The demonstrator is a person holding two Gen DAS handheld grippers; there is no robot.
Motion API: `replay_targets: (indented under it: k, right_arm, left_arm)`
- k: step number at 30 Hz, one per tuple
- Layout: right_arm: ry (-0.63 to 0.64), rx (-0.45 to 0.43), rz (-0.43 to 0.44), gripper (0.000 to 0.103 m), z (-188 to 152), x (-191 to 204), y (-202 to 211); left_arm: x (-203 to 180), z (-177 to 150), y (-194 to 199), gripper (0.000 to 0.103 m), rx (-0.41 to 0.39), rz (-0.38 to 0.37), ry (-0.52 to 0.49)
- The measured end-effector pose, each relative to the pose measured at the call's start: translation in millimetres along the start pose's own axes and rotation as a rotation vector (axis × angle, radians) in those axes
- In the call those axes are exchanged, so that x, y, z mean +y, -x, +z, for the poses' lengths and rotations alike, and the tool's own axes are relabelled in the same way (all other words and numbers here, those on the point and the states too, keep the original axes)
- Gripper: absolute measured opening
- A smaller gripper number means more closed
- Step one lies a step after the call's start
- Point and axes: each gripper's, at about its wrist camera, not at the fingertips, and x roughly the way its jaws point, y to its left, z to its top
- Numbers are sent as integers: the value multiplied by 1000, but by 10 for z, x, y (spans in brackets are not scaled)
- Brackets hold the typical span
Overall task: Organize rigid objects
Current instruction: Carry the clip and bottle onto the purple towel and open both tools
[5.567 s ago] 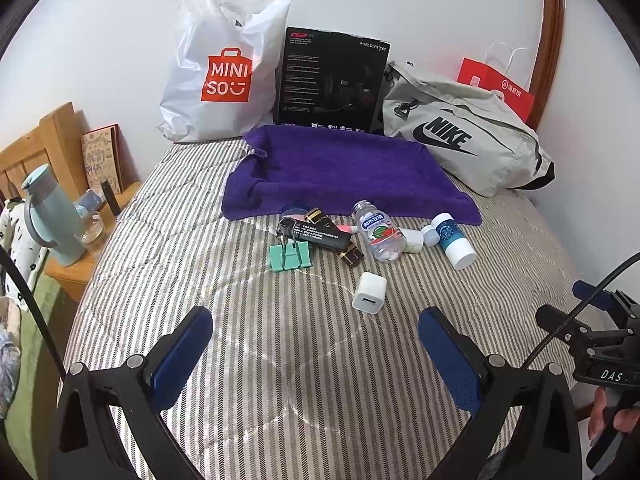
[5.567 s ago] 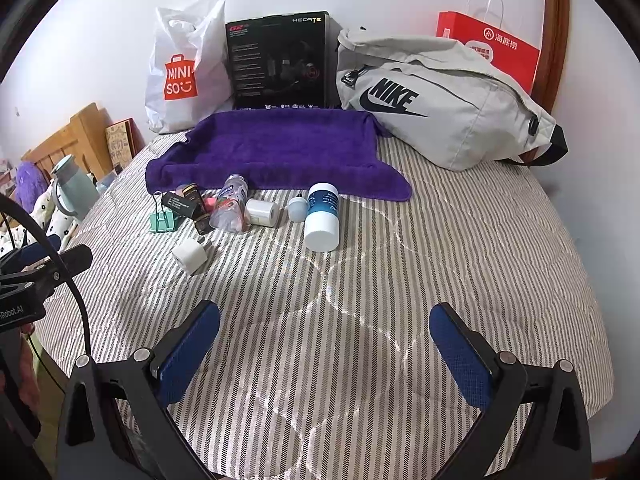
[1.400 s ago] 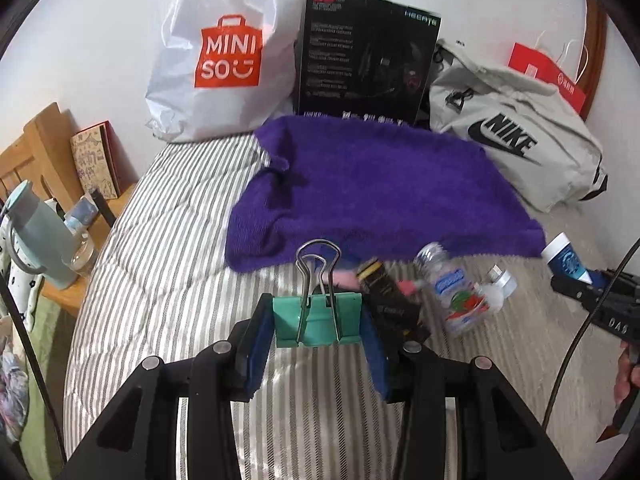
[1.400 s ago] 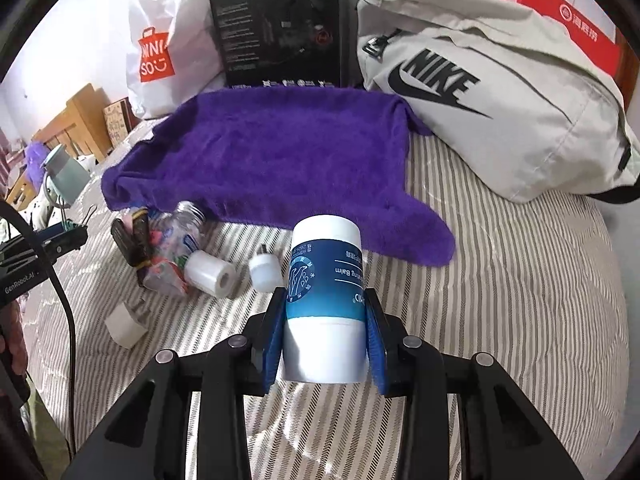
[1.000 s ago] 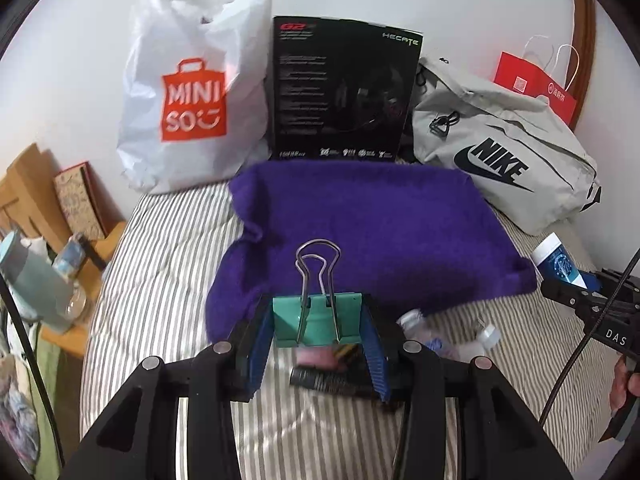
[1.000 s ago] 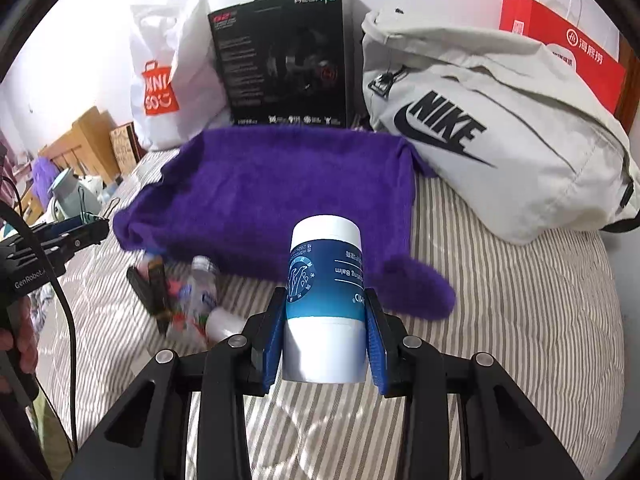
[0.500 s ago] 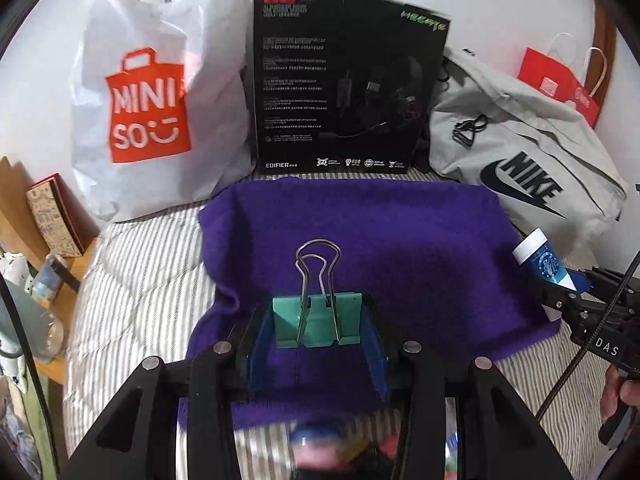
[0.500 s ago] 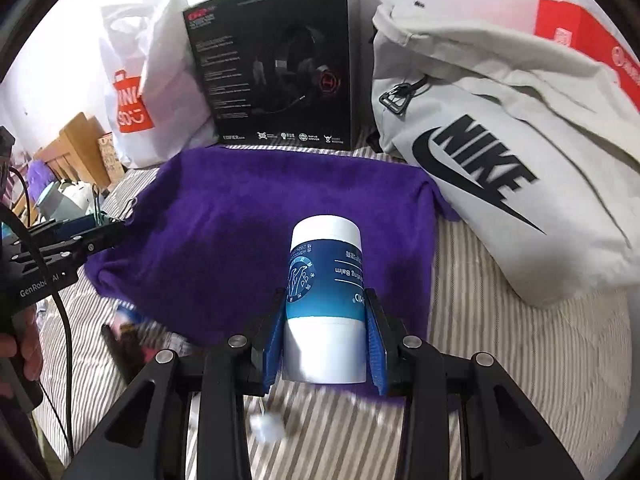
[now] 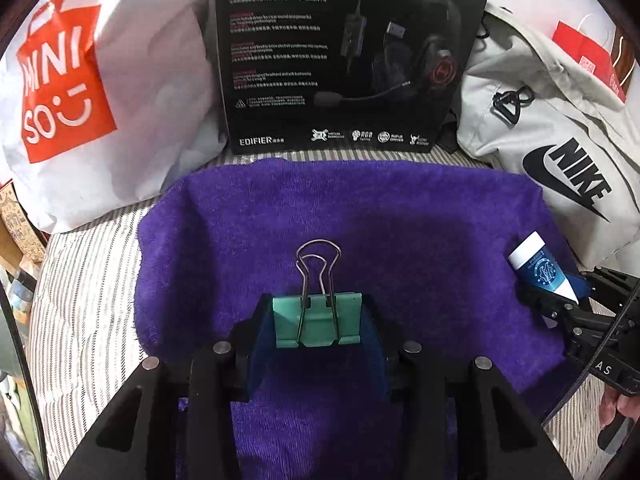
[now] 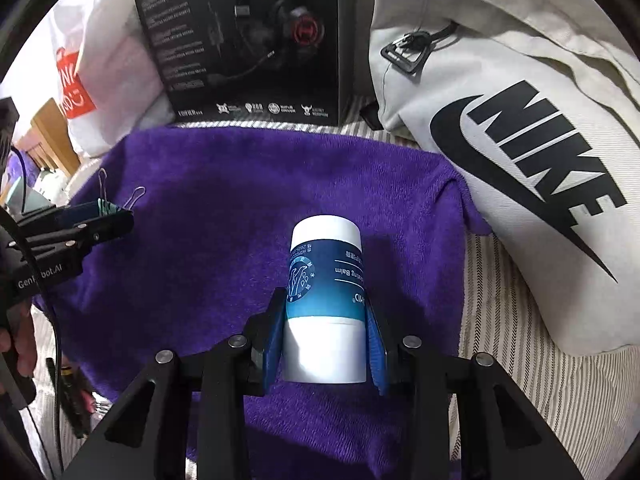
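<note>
My left gripper [image 9: 318, 320] is shut on a green binder clip [image 9: 318, 322] with its wire handles pointing forward, held just above the purple towel [image 9: 380, 220]. My right gripper [image 10: 326, 316] is shut on a white and blue balm jar [image 10: 326, 280], held over the right part of the towel [image 10: 224, 200]. The jar and right gripper also show at the right edge of the left wrist view [image 9: 540, 272]. The clip and left gripper show at the left of the right wrist view [image 10: 106, 206].
Behind the towel stand a white Miniso bag [image 9: 80, 92], a black headset box [image 9: 344, 52] and a grey Nike bag [image 10: 520, 140]. A red paper bag [image 9: 588, 56] is at the far right. Small dark items [image 10: 76, 400] lie on the striped bedding in front of the towel.
Both grippers have moved forward and lower over the purple towel, each still holding its object. The loose items on the bedding have dropped out of the left wrist view.
</note>
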Motion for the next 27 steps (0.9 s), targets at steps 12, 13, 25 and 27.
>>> replay_targets:
  k: [12, 13, 25, 27]
  right_arm:
    - [27, -6, 1, 40, -45, 38, -92]
    - [26, -4, 5, 44, -51, 29, -84]
    - [-31, -21, 23, 70, -185, -54, 195]
    - [-33, -30, 19, 72, -214, -57, 302]
  left_arm:
    - [-76, -49, -59, 42, 16, 43, -49]
    - [-87, -53, -58, 44, 15, 48, -54]
    - [-84, -214, 89, 77, 31, 55, -36]
    - [-75, -235, 174, 77, 28, 64, -31]
